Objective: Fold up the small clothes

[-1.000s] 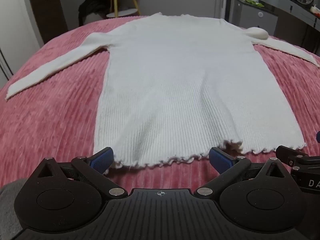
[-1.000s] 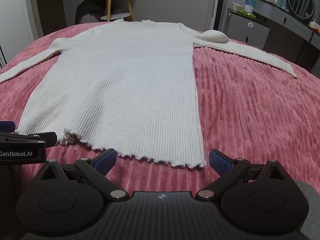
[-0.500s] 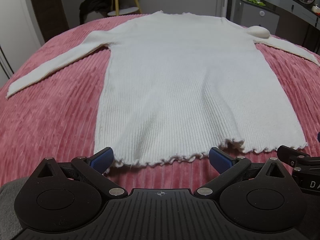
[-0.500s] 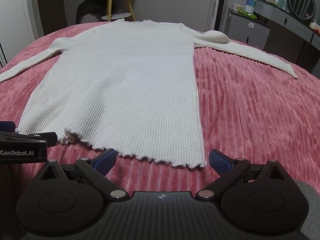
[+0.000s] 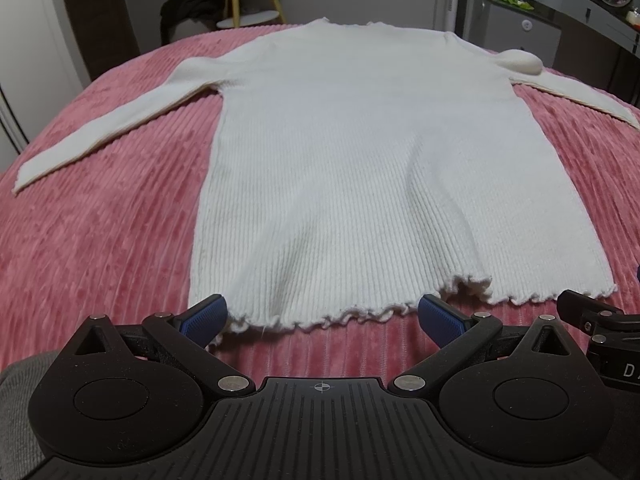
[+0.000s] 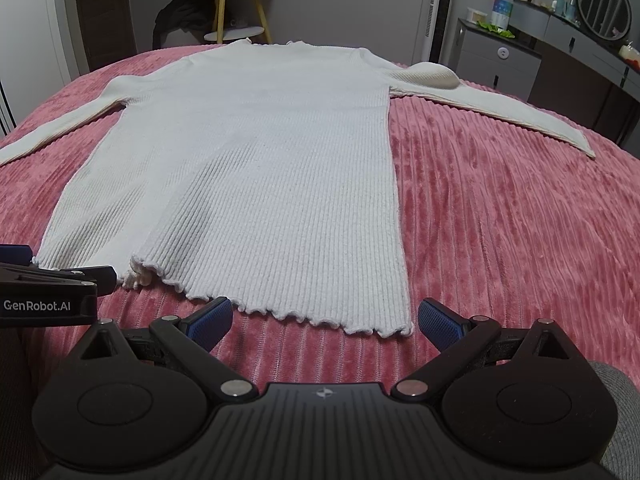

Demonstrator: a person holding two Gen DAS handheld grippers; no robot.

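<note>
A white ribbed long-sleeved sweater (image 5: pixel 360 168) lies flat on the pink bedspread (image 5: pixel 100 240), hem toward me, both sleeves spread out sideways. It also shows in the right wrist view (image 6: pixel 260 176). My left gripper (image 5: pixel 322 316) is open and empty, its blue pads just before the left half of the wavy hem. My right gripper (image 6: pixel 324 320) is open and empty just before the hem's right corner. Each gripper shows at the edge of the other's view.
The pink corduroy bedspread (image 6: pixel 500 220) reaches past the sweater on both sides. Behind the bed stand a wooden stool with dark clothes (image 6: pixel 224 12), a grey dresser (image 6: pixel 500 56) with bottles and a round mirror (image 6: pixel 604 4).
Both grippers have edged slightly toward the hem; the sweater has not moved and both stay open.
</note>
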